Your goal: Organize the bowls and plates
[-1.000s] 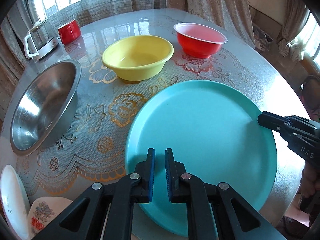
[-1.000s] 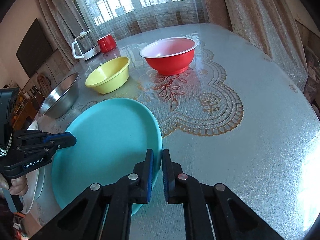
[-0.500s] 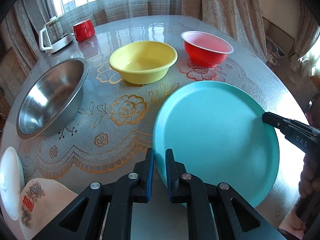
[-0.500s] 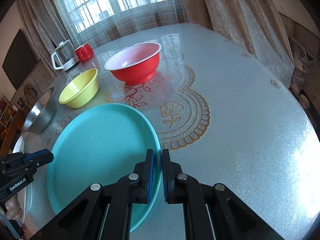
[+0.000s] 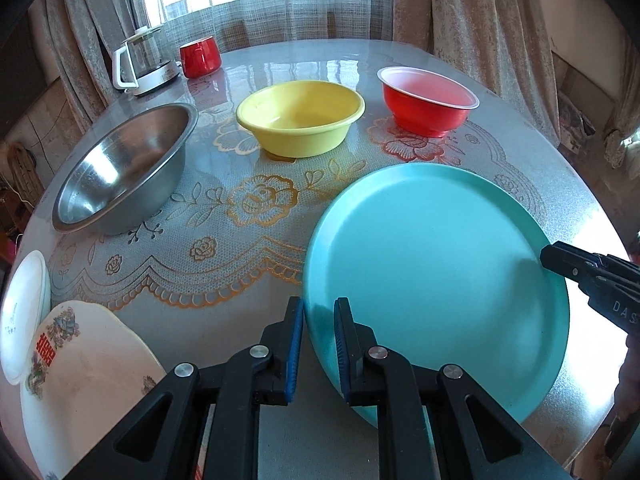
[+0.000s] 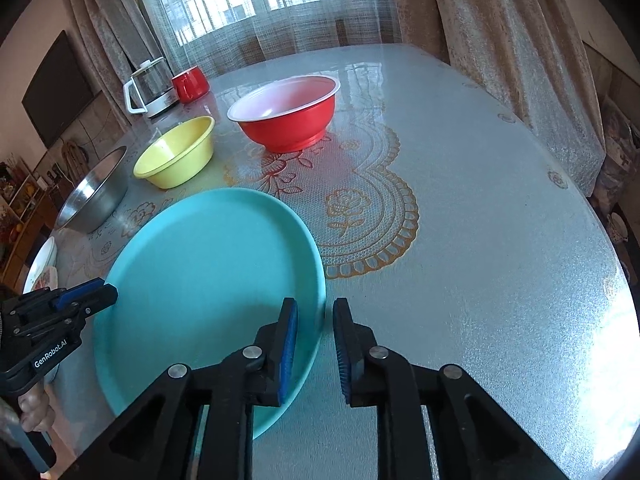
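Your left gripper [image 5: 318, 344] stays clamped on the near-left rim of the large round turquoise plate [image 5: 436, 264], one blue pad on each side of the rim. Your right gripper [image 6: 314, 346] straddles the plate's opposite, right rim; its jaws have just been opening and the pads no longer press on the rim between them. The plate lies on the near part of the round lace-patterned table [image 6: 480, 216]. Beyond it, left to right: a stainless-steel bowl [image 5: 124, 168], a yellow plastic bowl [image 5: 300, 118], a red bowl with white inside [image 5: 428, 98]. At the near-left edge lie a white decorated plate [image 5: 80, 368] and a plain white plate [image 5: 22, 312]
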